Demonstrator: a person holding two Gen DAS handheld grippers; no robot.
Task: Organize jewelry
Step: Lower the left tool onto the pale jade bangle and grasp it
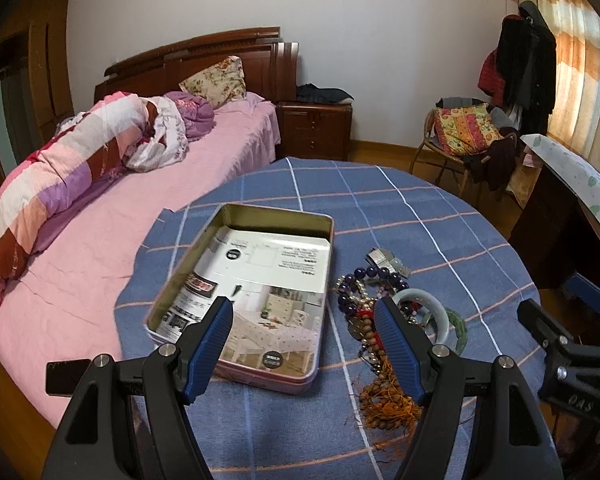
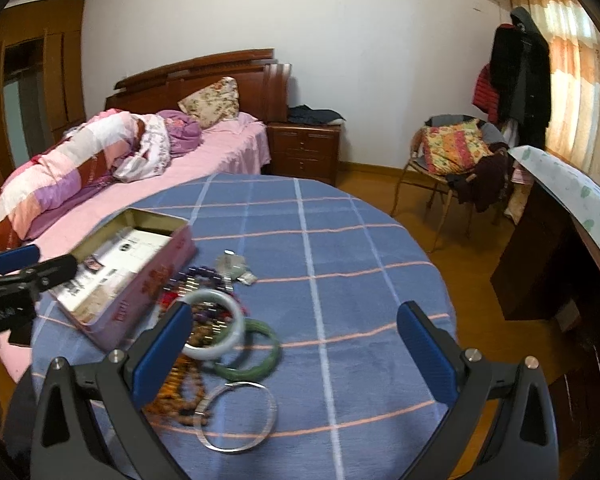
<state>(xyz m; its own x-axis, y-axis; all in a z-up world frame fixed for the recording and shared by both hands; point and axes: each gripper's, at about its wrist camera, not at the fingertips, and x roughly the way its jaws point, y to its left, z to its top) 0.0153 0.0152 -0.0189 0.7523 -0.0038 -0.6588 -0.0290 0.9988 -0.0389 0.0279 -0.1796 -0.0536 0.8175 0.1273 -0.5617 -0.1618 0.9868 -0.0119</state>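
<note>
An open pink tin [image 1: 318, 360] [image 2: 140, 292] lined with printed paper lies on the round blue checked table [image 1: 420, 216] [image 2: 340, 240]. To its right sits a jewelry heap: purple beads [image 1: 350, 284] [image 2: 204, 271], a white bangle [image 1: 432, 300] [image 2: 236, 320], a green bangle [image 2: 268, 354], brown wooden beads with an orange tassel [image 1: 384, 400], and a thin silver bangle [image 2: 240, 416]. My left gripper [image 1: 304, 320] stands open over the tin's near right corner, empty. My right gripper [image 2: 294, 328] stands open above the bangles, empty. The right gripper's body [image 1: 556, 344] shows at the left view's right edge.
A bed with pink sheet [image 1: 100, 240] and rolled quilt [image 1: 60, 168] borders the table's left side. A black phone-like slab [image 1: 66, 376] lies near the table's left edge. A chair with cushion [image 2: 452, 152] and a dark desk [image 2: 548, 248] stand to the right.
</note>
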